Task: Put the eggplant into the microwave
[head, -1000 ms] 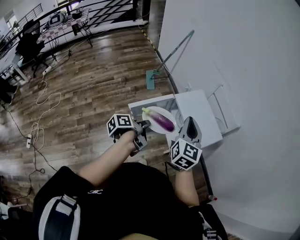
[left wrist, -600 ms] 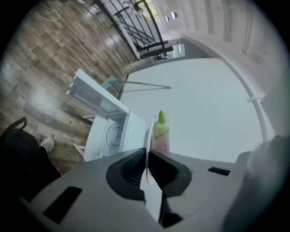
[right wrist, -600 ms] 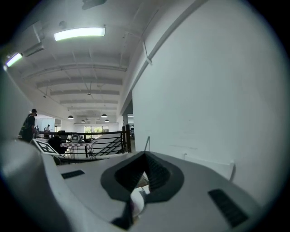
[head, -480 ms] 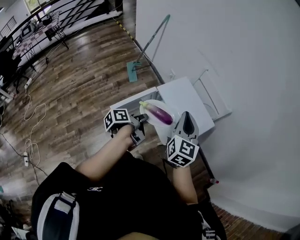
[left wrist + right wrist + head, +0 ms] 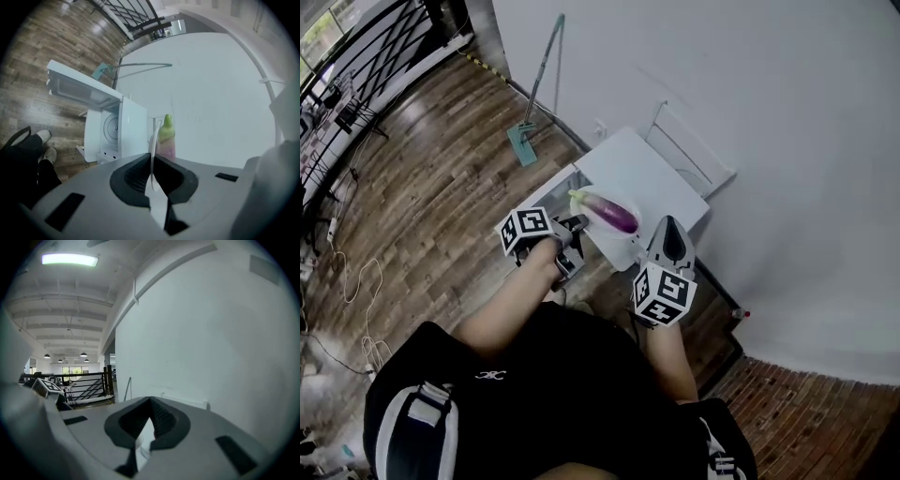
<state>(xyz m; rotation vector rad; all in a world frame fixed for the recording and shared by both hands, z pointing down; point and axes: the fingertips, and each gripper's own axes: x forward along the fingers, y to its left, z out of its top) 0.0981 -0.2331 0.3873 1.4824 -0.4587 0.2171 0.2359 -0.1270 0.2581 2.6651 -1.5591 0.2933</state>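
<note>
A purple eggplant [image 5: 607, 211] with a green stem lies on a white plate [image 5: 619, 249], held in the air just in front of the white microwave [image 5: 652, 173]. My left gripper [image 5: 579, 226] is shut on the plate's left rim, my right gripper [image 5: 667, 234] on its right rim. In the left gripper view the thin plate edge [image 5: 152, 140] sits between the closed jaws of the left gripper [image 5: 151, 164], with the eggplant [image 5: 166, 136] beyond. The microwave [image 5: 133, 131] stands open, its door [image 5: 79, 86] swung out. The right gripper [image 5: 150, 416] pinches the plate [image 5: 143, 439].
A white wall [image 5: 750, 112] rises right behind the microwave, with a white wire rack [image 5: 689, 155] against it. A mop [image 5: 539, 84] leans on the wall further left. The floor is wood planks [image 5: 422, 187]; a railing and desks stand far off.
Both grippers have carried the plate with the eggplant toward the microwave, which now lies closer under the plate. The grips have not changed.
</note>
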